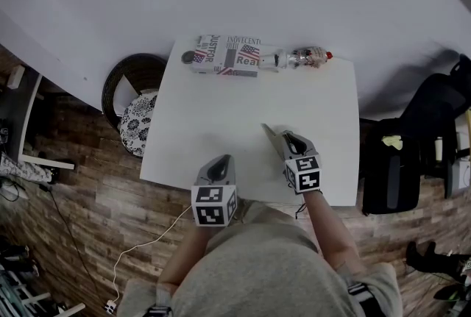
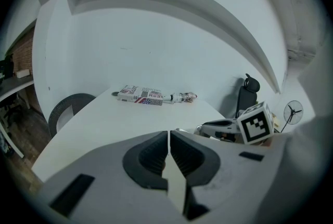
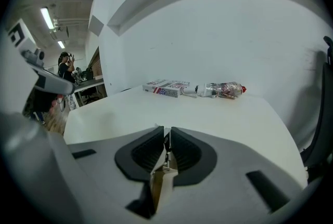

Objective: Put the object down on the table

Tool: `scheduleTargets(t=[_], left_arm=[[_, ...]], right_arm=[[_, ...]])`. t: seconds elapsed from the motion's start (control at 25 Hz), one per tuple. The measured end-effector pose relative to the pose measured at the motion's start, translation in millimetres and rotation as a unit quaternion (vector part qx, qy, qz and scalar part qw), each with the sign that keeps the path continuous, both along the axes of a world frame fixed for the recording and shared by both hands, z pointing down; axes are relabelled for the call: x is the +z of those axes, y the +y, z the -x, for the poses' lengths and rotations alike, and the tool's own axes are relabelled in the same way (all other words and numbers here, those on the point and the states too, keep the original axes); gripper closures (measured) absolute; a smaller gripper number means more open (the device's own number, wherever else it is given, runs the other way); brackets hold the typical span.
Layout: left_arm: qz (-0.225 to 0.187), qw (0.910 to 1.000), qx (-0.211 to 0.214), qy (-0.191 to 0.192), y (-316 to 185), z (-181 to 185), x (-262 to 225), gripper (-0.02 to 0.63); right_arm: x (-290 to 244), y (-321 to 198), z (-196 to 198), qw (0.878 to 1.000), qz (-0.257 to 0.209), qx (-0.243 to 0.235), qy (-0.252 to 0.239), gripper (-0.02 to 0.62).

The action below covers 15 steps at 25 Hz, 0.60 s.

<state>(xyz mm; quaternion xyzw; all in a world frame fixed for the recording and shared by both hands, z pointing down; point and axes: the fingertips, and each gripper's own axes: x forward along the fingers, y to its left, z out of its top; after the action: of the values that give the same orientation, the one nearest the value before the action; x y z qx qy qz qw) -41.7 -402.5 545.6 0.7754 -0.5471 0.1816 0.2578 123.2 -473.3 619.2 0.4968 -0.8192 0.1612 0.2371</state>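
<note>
My right gripper hovers over the near right part of the white table. Its jaws are shut on a small thin dark object with a metallic bit; what it is I cannot make out. My left gripper sits at the table's near edge, shut with nothing between its fingers. In the left gripper view the left gripper shows only a narrow closed slit. The right gripper's marker cube appears at that view's right. In its own view the right gripper points toward the far edge.
A flag-printed box and a clear bottle lie along the table's far edge by the white wall. A round black basket with a patterned item stands at the left, a black chair at the right. A white cable runs over the wooden floor.
</note>
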Motion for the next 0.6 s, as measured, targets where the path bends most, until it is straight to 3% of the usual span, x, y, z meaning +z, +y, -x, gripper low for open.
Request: scheduleTargets(t=[0.6], left_arm=[[0.003, 1.0000, -0.001, 0.003, 3.9, 3.2, 1.4, 0.591]], right_arm=[[17.3, -5.9, -21.9, 0.999, 0.017, 0.027, 0.018, 0.525]])
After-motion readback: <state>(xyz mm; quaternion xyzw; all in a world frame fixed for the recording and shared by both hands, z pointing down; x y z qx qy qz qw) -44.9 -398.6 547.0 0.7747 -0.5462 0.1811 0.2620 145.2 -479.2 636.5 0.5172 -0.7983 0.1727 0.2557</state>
